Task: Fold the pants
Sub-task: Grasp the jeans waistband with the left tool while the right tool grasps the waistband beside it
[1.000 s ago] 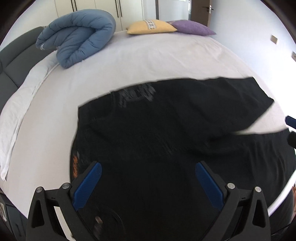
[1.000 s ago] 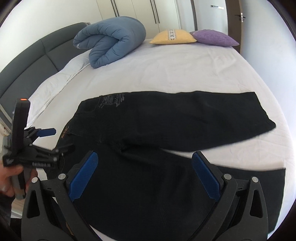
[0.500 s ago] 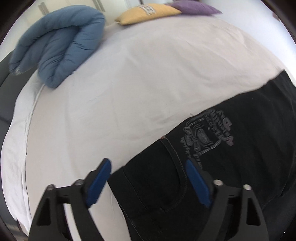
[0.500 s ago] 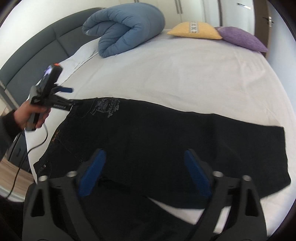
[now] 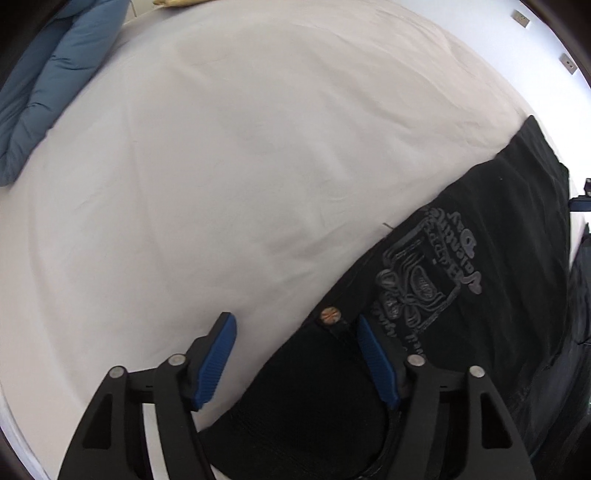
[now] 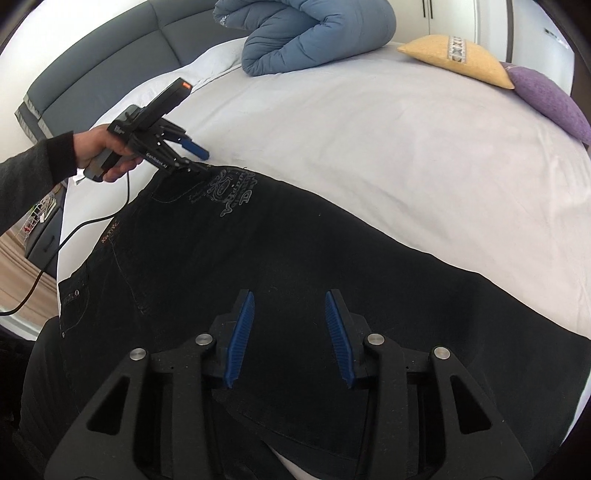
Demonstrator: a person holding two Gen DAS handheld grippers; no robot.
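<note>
Black pants (image 6: 258, 258) lie flat on a white bed (image 6: 388, 140), waist to the left, with a grey print (image 5: 424, 273) near the waistband. My left gripper (image 5: 295, 325) is open at the far waist corner, straddling the edge by a copper button (image 5: 330, 314). It also shows in the right wrist view (image 6: 201, 158), held by a hand. My right gripper (image 6: 288, 299) is open low over the far leg's middle.
A rolled blue duvet (image 6: 314, 29) lies at the head of the bed. A yellow pillow (image 6: 458, 59) and a purple pillow (image 6: 546, 96) lie at the back right. A grey headboard (image 6: 110, 66) runs along the left. A cable (image 6: 55, 251) hangs from the left gripper.
My left gripper has moved to the far waist corner and lowered onto it. My right gripper has moved forward over the far leg and its jaws have narrowed.
</note>
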